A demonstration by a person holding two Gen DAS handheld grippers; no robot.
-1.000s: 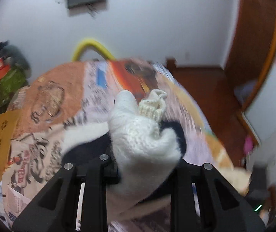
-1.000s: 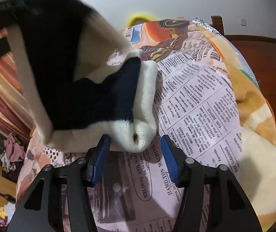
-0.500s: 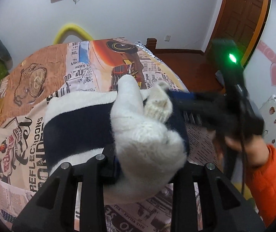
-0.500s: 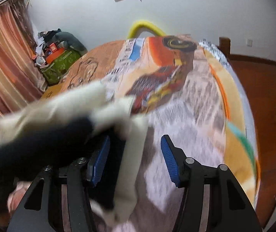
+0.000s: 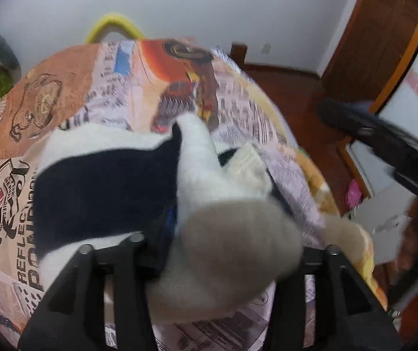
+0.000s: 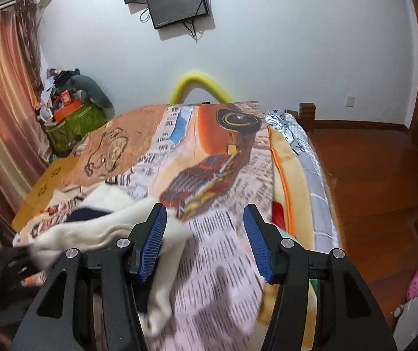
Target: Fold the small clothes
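Opening now, the left gripper [image 5: 223, 251], jaws parting around the thick white bunch of a knitted garment [image 5: 112, 193] that sits between them. White and navy wool, most of it spread across the printed blanket [image 5: 98, 93] on the bed, with one fold humped up close to the lens. Pads hidden behind the wool, so no telling for certain whether any pinch is left; looks like a release, letting the folded-over part settle onto the layer beneath.

Over on the right, the right gripper [image 6: 206, 242] spread wide and empty, blue pads [image 6: 153, 242] bare, only blanket showing in the gap. Same garment [image 6: 103, 225] lying off to its left side, a white edge trailing down past the left finger, beside it rather than between the two. Held up and clear, probably to keep out of the way while the fold goes down.

Garment low and bunched, not yet flat: likely a fold just laid, smoothing or a further fold yet to do. Risk worth watching: springy wool popping open once let go.
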